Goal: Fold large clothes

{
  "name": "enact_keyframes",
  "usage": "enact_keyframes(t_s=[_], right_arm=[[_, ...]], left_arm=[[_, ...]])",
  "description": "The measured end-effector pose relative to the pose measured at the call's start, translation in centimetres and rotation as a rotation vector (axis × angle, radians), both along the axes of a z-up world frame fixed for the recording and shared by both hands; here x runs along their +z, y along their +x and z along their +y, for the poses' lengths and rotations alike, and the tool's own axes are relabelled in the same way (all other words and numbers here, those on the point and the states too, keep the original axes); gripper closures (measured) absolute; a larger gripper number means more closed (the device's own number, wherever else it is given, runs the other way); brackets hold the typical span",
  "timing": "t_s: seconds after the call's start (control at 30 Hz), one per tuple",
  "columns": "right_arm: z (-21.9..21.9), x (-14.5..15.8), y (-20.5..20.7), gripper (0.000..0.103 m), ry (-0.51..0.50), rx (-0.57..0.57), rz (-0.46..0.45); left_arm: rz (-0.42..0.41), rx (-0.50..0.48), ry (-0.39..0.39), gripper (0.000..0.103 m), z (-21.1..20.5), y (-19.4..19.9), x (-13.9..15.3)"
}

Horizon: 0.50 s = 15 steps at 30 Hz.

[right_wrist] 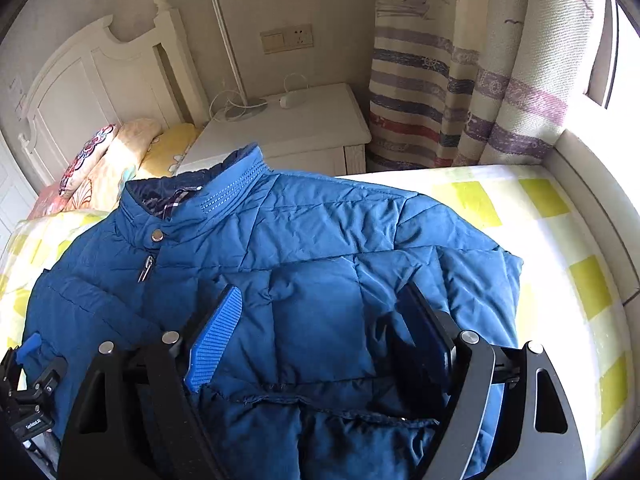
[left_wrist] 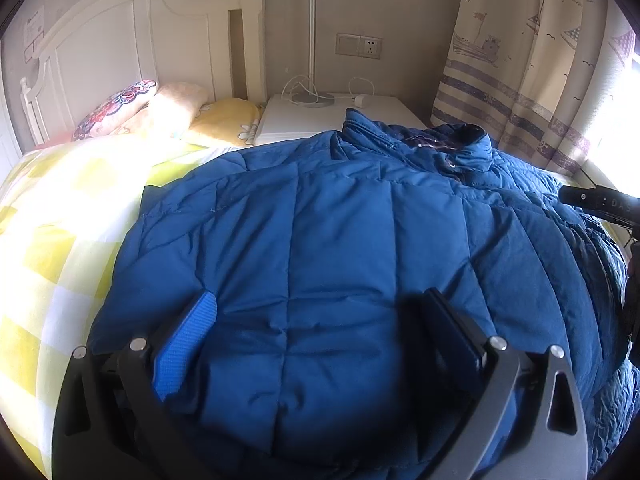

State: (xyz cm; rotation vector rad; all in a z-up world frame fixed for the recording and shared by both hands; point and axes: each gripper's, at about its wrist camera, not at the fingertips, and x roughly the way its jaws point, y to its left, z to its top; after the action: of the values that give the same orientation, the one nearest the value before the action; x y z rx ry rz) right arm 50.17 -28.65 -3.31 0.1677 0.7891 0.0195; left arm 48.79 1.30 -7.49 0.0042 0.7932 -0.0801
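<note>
A blue quilted jacket [left_wrist: 340, 232] lies spread on the bed, its collar [right_wrist: 236, 184] toward the nightstand and its zipper pull [right_wrist: 146, 268] at the left of the right wrist view. My left gripper [left_wrist: 320, 316] hovers open over the jacket's padded body, its blue pad [left_wrist: 188, 348] clear of the cloth. My right gripper [right_wrist: 320, 308] stands open over a folded-in part of the jacket [right_wrist: 320, 320], with cloth lying between the wide jaws but not pinched. Each gripper shows at the edge of the other's view: right gripper [left_wrist: 596, 200], left gripper [right_wrist: 32, 364].
The bed has a yellow-and-white checked sheet [right_wrist: 560, 264]. Pillows [left_wrist: 168, 112] lie by the white headboard [left_wrist: 120, 40]. A white nightstand [right_wrist: 304, 128] with a lamp [left_wrist: 312, 40] and cables stands past the collar. A striped curtain [right_wrist: 460, 92] hangs at the window side.
</note>
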Motion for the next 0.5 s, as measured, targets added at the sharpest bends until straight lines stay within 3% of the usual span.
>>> enact_keyframes(t_s=[0.07, 0.13, 0.2, 0.27, 0.33, 0.5], right_arm=[[1.6, 1.9, -3.6, 0.023, 0.028, 0.076, -0.069], [4.1, 2.2, -6.7, 0.018, -0.050, 0.168, -0.081], [6.1, 0.8, -8.4, 0.018, -0.137, 0.227, -0.035], [7.2, -1.8, -8.5, 0.018, -0.200, 0.235, 0.031], [7.1, -3.9, -8.4, 0.015, -0.208, 0.232, 0.008], [7.2, -4.0, -8.7, 0.015, -0.228, 0.214, -0.003]], left_arm=[[0.001, 0.001, -0.001, 0.002, 0.0, 0.1, 0.0], [0.001, 0.001, 0.000, 0.002, -0.1, 0.0, 0.0], [0.001, 0.001, -0.001, 0.002, 0.0, 0.0, 0.0], [-0.001, 0.003, -0.002, 0.002, 0.0, -0.1, 0.1], [-0.004, 0.005, -0.007, 0.002, 0.2, -0.1, 0.1], [-0.002, 0.009, -0.021, 0.002, 0.4, 0.1, 0.1]])
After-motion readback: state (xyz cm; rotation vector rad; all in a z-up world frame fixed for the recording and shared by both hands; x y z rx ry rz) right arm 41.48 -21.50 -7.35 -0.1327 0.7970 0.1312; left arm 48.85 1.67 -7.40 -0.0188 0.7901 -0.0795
